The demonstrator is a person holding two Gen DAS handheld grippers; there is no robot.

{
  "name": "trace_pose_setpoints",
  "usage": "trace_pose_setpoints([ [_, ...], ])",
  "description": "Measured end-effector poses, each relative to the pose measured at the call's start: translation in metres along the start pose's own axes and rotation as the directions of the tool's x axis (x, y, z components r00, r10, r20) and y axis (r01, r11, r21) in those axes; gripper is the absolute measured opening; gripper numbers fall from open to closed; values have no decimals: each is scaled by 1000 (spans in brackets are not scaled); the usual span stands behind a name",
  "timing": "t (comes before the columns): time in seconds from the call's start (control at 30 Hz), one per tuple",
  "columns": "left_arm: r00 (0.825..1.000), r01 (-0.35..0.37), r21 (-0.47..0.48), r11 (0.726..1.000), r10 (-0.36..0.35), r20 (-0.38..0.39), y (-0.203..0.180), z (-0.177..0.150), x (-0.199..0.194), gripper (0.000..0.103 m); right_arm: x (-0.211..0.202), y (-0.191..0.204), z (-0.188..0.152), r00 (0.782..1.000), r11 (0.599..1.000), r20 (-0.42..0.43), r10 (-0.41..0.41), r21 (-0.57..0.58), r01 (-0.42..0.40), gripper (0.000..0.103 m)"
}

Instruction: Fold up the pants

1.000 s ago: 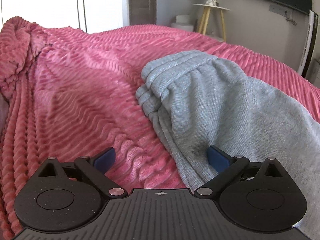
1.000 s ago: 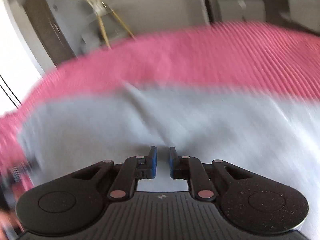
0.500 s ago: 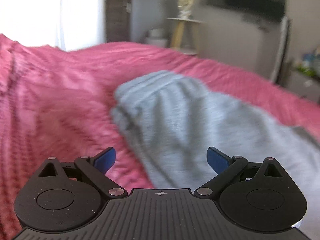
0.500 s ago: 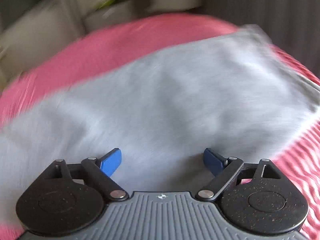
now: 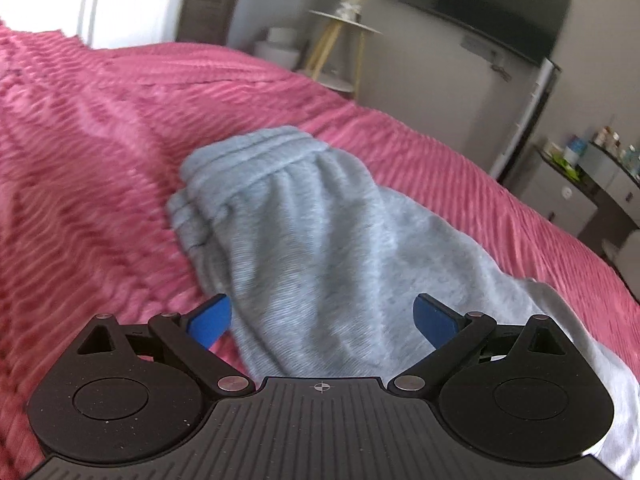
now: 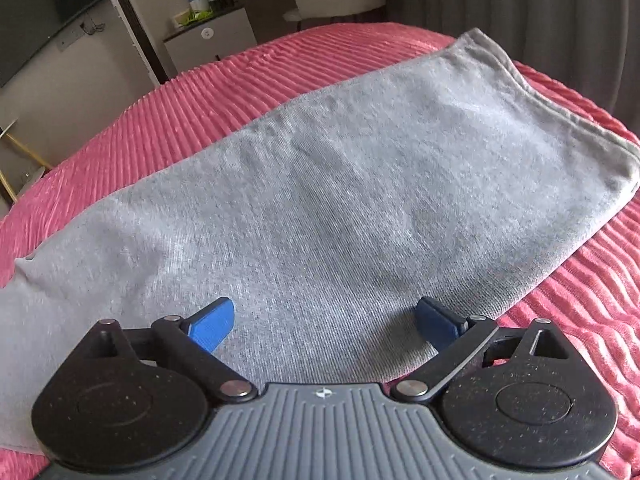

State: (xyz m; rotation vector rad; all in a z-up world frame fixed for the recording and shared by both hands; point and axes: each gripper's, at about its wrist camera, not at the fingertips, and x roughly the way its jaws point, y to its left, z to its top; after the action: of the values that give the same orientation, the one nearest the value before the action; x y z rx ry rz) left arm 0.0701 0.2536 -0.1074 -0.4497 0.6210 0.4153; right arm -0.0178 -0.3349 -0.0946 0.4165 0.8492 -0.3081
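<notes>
Right gripper (image 6: 324, 322), pressed nearly together a second earlier, stood spread wide, holding nothing. Left wrist view: left gripper (image 5: 323, 322) also spread, empty, above grey sweatpants (image 5: 312, 248); elastic waistband (image 5: 256, 152) farthest from gripper, on pink ribbed bedspread (image 5: 100, 140). Right wrist view: pant legs (image 6: 340, 184) lay flat across bedspread (image 6: 580, 300), hem (image 6: 560, 112) at far right.

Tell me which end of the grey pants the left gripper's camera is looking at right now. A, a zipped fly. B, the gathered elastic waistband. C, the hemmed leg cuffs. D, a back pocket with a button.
B: in the left wrist view the grey pants end in a gathered, ribbed elastic waistband lying on the pink bedspread, ahead of the open left gripper.
</notes>
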Motion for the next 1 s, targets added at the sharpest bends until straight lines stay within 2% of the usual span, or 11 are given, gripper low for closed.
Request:
trace_pose_setpoints([
  [0.2, 999, 4, 57, 998, -2, -35, -6, 6, 17, 100, 24, 21, 4, 999, 997, -25, -48, -66, 47, 98],
  [0.33, 998, 3, 66, 998, 0, -56, -1, 8, 24, 100, 27, 19, 5, 999, 998, -20, -41, -50, 40, 98],
  [0.57, 993, 31, -105, 994, -42, -110, 45, 19, 32, 100, 23, 6, 6, 1000, 999, 6, 9, 32, -9, 98],
  [0.77, 983, 87, -263, 961, -126, -133, 83, 29, 36, 100, 22, 2, 5, 999, 997, 22, 30, 70, -31, 98],
  [0.87, 979, 101, -293, 951, -147, -141, 90, 34, 40, 100, 23, 6, 5, 1000, 998, 17, 18, 56, -19, 98],
  [1.0, 977, 86, -246, 965, -130, -169, 84, 40, 50, 100, 24, 6, 5, 1000, 998, 18, 18, 57, -19, 98],
])
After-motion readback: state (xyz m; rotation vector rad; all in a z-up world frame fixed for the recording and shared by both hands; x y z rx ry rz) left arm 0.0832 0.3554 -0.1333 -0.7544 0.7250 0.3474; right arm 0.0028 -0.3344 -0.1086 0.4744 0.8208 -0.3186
